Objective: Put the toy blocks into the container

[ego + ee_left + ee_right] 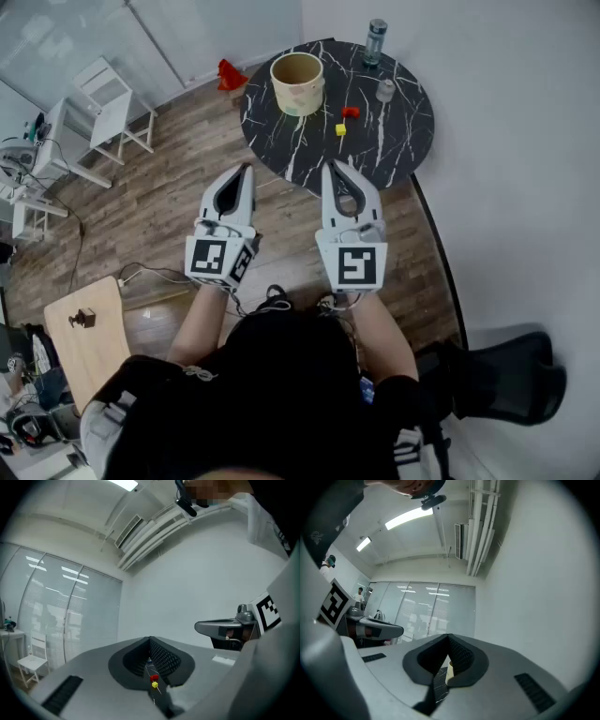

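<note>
A round black marble table (394,141) holds a cream cylindrical container (297,82), a red block (350,112) and a yellow block (340,130). My left gripper (247,170) and right gripper (329,167) hover side by side before the table's near edge, both shut and empty. Through the slit of the left gripper (150,641) I see the red block (154,678) and yellow block (154,684). A sliver of the container (449,671) shows through the slit of the right gripper (449,639).
A water bottle (375,41) and a small grey cup (385,90) stand at the table's far right. A red object (230,74) lies on the wooden floor beyond the table. White chairs (111,103) stand at left, a black chair (511,375) at lower right.
</note>
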The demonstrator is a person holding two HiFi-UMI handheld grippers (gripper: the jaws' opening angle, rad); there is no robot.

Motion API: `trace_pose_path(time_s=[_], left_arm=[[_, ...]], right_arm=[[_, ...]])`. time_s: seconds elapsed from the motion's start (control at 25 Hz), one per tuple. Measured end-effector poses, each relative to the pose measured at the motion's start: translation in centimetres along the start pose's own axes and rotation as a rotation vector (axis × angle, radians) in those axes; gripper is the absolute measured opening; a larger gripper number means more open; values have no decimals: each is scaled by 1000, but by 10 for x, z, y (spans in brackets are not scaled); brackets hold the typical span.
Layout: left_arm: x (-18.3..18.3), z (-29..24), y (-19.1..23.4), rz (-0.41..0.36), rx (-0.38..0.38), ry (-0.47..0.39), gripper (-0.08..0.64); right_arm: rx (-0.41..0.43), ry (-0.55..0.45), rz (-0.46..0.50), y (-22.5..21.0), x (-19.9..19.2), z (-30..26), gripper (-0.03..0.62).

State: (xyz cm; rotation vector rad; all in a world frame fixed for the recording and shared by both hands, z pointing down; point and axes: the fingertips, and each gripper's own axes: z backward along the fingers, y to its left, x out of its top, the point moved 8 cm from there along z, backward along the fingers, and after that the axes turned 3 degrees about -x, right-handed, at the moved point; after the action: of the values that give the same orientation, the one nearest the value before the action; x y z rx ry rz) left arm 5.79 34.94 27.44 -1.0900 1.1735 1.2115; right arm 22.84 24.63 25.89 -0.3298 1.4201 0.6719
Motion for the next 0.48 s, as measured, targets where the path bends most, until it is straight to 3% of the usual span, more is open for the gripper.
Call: trace_pose_path(time_s=[0.48], left_arm=[[-3, 15, 28, 7, -51, 10, -1]], right_arm=[[-23, -7, -30, 32, -1, -8, -3]])
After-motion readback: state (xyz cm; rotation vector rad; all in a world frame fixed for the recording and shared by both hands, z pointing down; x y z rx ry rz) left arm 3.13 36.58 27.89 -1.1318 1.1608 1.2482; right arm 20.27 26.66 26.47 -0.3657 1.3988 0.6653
